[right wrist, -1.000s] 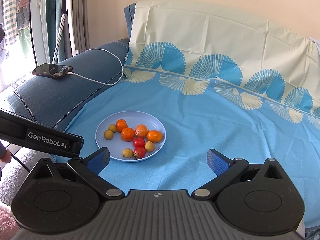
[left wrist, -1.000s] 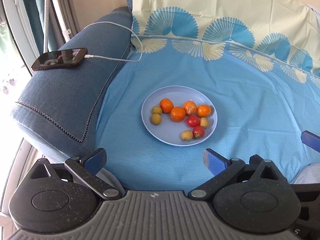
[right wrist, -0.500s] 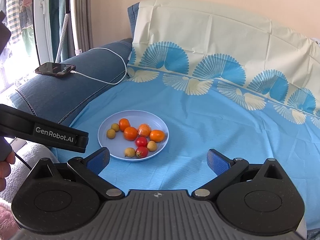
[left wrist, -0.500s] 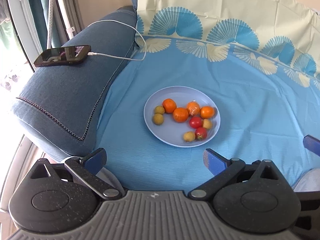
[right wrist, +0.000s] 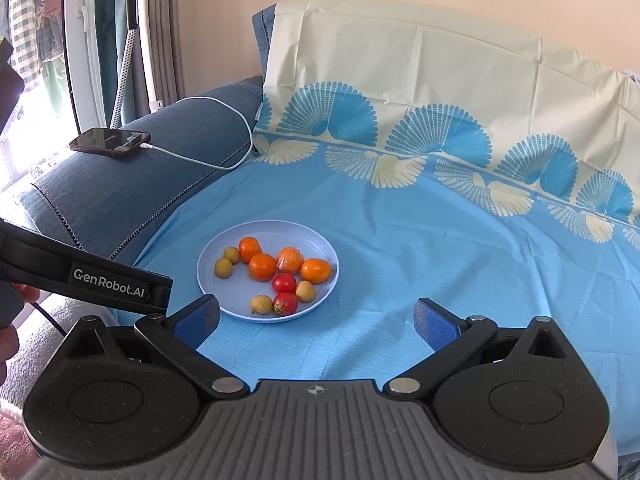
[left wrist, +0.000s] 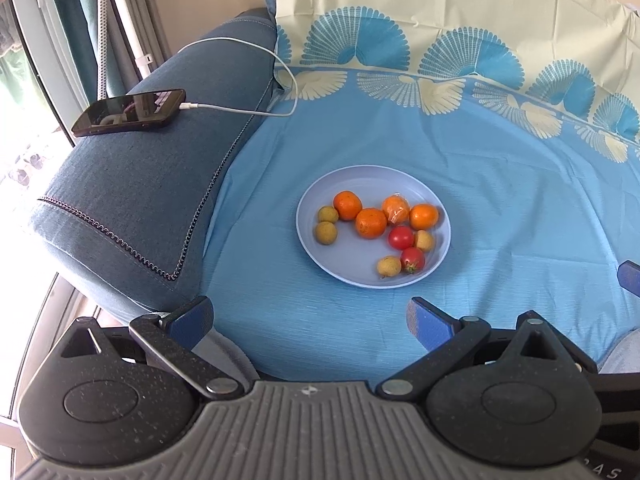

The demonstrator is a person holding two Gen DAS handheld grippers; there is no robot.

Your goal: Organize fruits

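A pale blue plate (left wrist: 320, 200) (right wrist: 316, 240) lies on the blue cloth and holds several oranges (left wrist: 371, 222) (right wrist: 263, 267), two red tomatoes (left wrist: 401, 237) (right wrist: 284, 283) and several small yellow-green fruits (left wrist: 326, 233) (right wrist: 223, 268). One orange (left wrist: 396, 210) is in clear wrap. My left gripper (left wrist: 310, 318) is open and empty, just short of the plate's near rim. My right gripper (right wrist: 316, 320) is open and empty, near the plate's near right edge. The left gripper's body (right wrist: 108, 284) shows at the left of the right wrist view.
A blue sofa armrest (left wrist: 132, 200) rises left of the plate, with a phone (left wrist: 130, 111) (right wrist: 110, 142) on it and a white cable (left wrist: 256, 112) trailing onto the cloth. The patterned cloth climbs the backrest (right wrist: 440, 80) behind. Bare cloth (right wrist: 480, 260) lies right of the plate.
Both grippers have drifted slightly left and a little nearer the plate; the view has shifted right in both cameras. The fruits have not moved and both grippers stay open.
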